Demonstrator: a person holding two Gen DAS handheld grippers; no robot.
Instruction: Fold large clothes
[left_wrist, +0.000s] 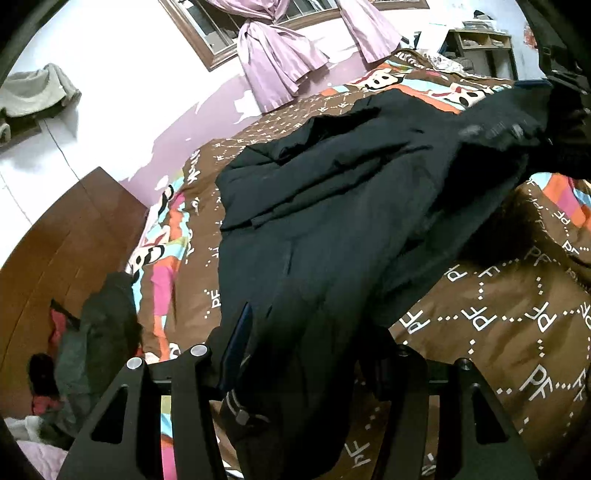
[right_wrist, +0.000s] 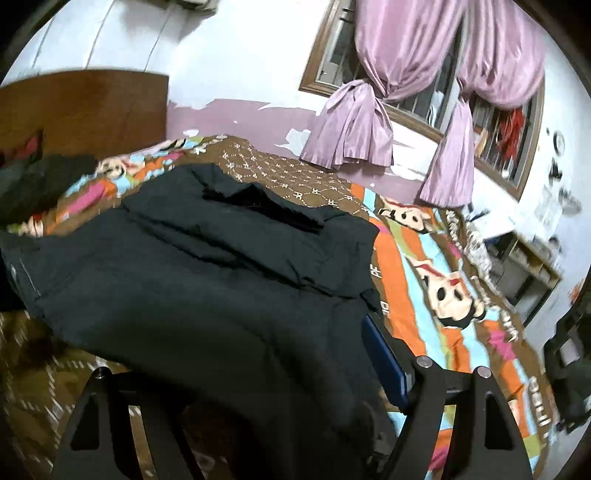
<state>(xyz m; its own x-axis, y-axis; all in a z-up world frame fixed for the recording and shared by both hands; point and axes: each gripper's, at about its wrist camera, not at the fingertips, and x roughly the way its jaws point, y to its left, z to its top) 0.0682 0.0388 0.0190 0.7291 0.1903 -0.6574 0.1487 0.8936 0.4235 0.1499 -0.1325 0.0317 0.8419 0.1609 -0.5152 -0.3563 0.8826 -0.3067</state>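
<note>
Covering the bed (left_wrist: 498, 314) is a brown quilt (right_wrist: 424, 280) printed with letters and bright cartoon stripes; behind it stand a peeling lilac wall (right_wrist: 236, 114), a barred window (right_wrist: 424, 92) with knotted purple curtains (right_wrist: 351, 140) and a wooden headboard (left_wrist: 74, 240). Spread over the quilt lies a dark padded jacket (left_wrist: 332, 206), rumpled. Each gripper's jaws, left (left_wrist: 295, 354) and right (right_wrist: 258, 365), are clamped on its near hem.

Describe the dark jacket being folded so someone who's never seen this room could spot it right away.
Start at the bed under the window with lilac curtains. Spread across its brown, cartoon-printed cover lies the dark jacket, large and puffy. Unlike the crumpled clothes pile by the headboard, it lies out flat, its near edge between both grippers' fingers.
</note>
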